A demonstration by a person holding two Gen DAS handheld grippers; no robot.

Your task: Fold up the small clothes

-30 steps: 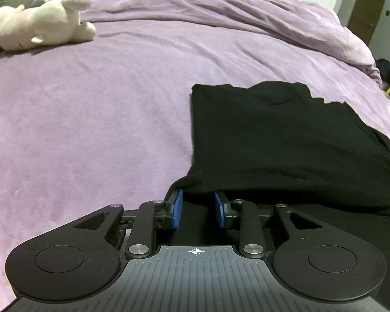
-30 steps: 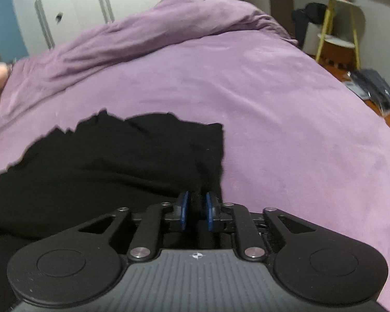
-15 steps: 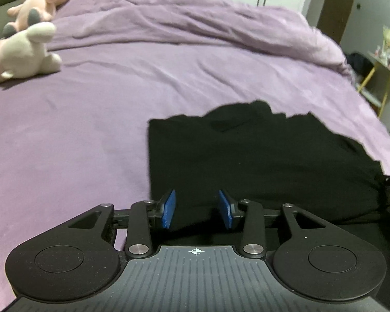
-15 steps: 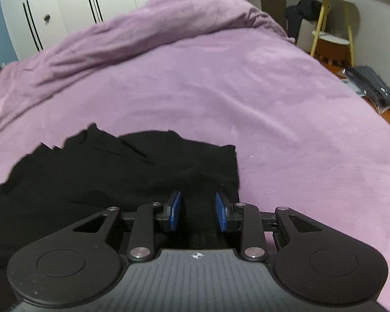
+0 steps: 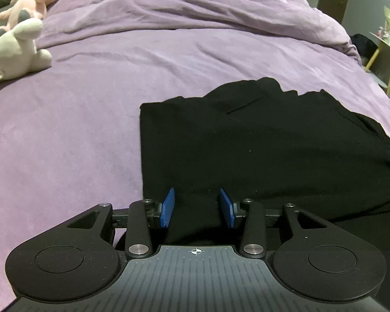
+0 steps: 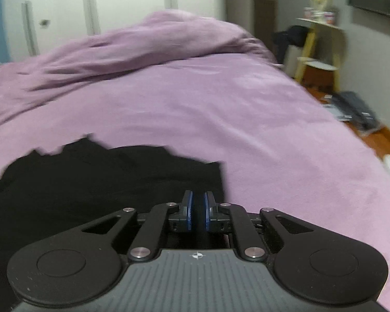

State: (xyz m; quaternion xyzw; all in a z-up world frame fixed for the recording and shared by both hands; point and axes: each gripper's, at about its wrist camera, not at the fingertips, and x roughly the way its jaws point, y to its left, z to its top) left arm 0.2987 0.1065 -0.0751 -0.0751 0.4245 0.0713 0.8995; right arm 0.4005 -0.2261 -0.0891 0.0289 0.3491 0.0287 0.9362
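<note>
Black garment folded on the purple bed, both grippers at its near edge

From the left wrist, the left gripper (image 5: 197, 207) sits at the near left corner of the black garment (image 5: 260, 140), jaws half apart and just opened wider; dark cloth lies between the blue pads (image 5: 167, 208) but they do not press on it. The garment stretches away and to the right, its long axis running across the bed (image 5: 91, 130), with the plush toys (image 5: 15, 49) well beyond its left side. From the right wrist, blurred, the right gripper (image 6: 197, 214) is at the garment's (image 6: 104, 182) near right corner, jaws just closed to a thin slot with black fabric seemingly pinched inside. I judge the right hand is better placed to carry that edge over next.
</note>
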